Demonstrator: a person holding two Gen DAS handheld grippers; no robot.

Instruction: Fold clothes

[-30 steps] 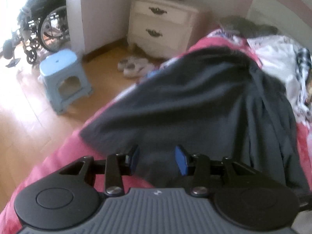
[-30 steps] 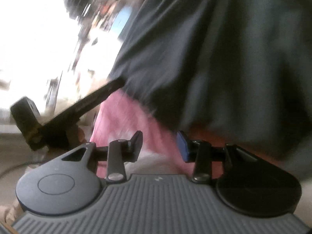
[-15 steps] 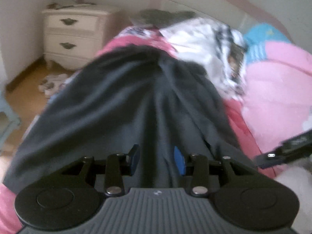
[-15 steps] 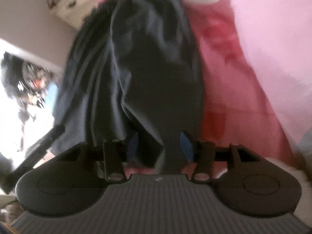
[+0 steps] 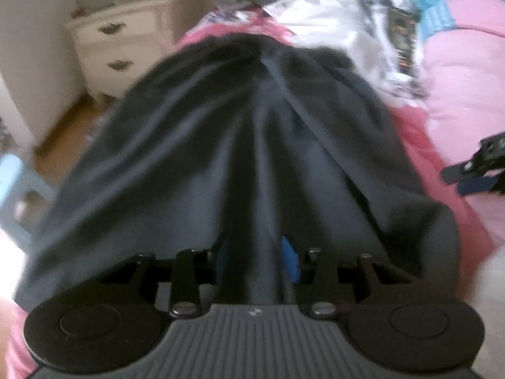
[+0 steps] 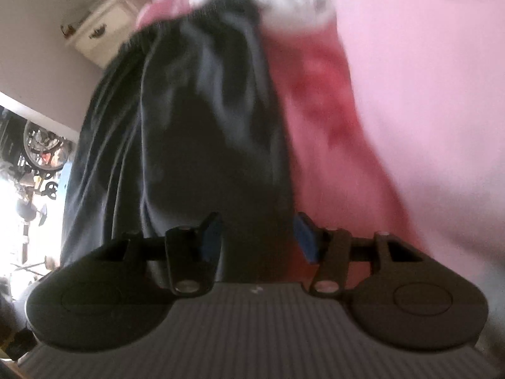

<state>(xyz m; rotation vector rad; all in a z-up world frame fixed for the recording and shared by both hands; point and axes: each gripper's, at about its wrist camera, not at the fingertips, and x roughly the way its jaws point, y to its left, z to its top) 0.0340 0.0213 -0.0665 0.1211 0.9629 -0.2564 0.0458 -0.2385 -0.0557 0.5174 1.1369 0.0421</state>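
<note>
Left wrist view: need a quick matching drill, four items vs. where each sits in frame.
Items:
1. dark garment
2. white nightstand
3. pink quilt
4. blue stool

Places:
A. right side, lying on the bed
B. centre, spread on the bed and running down between the left gripper's fingers
C. left edge, on the wood floor
D. upper left, against the wall

Pairs: 1-B, 2-D, 3-A, 4-C
</note>
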